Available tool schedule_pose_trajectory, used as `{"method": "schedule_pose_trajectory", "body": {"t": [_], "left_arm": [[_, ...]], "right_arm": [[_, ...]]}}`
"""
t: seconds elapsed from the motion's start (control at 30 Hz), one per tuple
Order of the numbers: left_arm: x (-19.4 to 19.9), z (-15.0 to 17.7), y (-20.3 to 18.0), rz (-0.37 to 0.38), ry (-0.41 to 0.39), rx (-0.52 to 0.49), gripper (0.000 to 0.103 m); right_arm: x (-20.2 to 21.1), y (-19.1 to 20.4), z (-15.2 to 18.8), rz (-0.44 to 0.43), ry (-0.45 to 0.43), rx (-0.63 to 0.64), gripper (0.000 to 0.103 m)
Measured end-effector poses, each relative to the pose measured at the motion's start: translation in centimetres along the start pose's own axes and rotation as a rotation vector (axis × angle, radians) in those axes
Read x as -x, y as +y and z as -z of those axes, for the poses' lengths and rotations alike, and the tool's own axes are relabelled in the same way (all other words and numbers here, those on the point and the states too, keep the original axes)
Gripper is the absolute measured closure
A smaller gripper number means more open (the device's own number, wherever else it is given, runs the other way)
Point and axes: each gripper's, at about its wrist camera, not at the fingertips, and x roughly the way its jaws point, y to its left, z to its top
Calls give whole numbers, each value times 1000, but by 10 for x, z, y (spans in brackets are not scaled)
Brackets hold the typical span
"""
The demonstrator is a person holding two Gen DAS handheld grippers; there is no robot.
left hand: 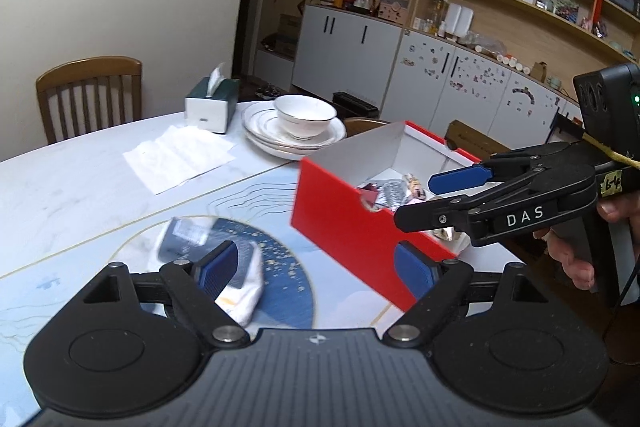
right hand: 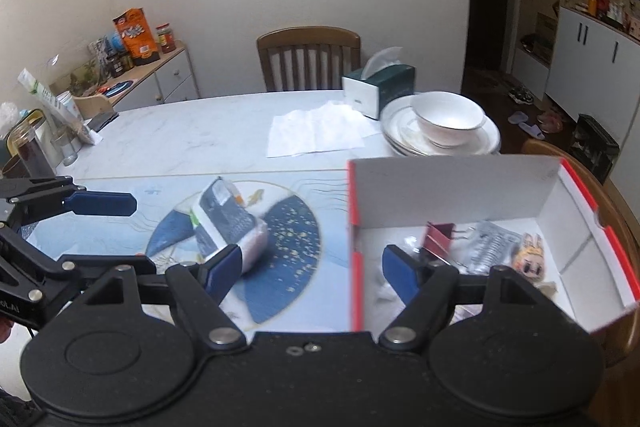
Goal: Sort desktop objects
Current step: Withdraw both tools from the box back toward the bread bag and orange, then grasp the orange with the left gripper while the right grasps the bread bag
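A red box (right hand: 452, 187) with a white inside stands on the right of the table mat (right hand: 120, 231). It holds a dark red binder clip (right hand: 438, 233), a silvery packet (right hand: 492, 243) and a small cartoon figure (right hand: 530, 259). A white calculator (right hand: 228, 223) with dark keys lies on the mat's blue round, left of the box. My right gripper (right hand: 312, 271) is open and holds nothing; in the left wrist view this right gripper (left hand: 436, 199) hovers over the box (left hand: 340, 219). My left gripper (left hand: 316, 269) is open and holds nothing, near the calculator (left hand: 188, 243).
Behind the mat lie a white napkin (right hand: 316, 131), a green tissue box (right hand: 378, 87) and stacked plates (right hand: 396, 131) with a bowl (right hand: 448, 119). Jars and a glass (right hand: 28, 147) crowd the table's left edge. Wooden chairs (right hand: 308, 59) stand at the far side and right.
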Motion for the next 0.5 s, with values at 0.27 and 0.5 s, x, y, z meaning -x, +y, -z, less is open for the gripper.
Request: {"method": "schedule_pose_trajectory", "body": {"t": [0.27, 0.5], "left_arm": [[15, 14, 28, -53, -32, 18, 0], [18, 31, 53, -115, -11, 29, 0]], "right_arm": [[-28, 36, -12, -26, 14, 52, 26], [-58, 60, -21, -44, 28, 93, 25]]}}
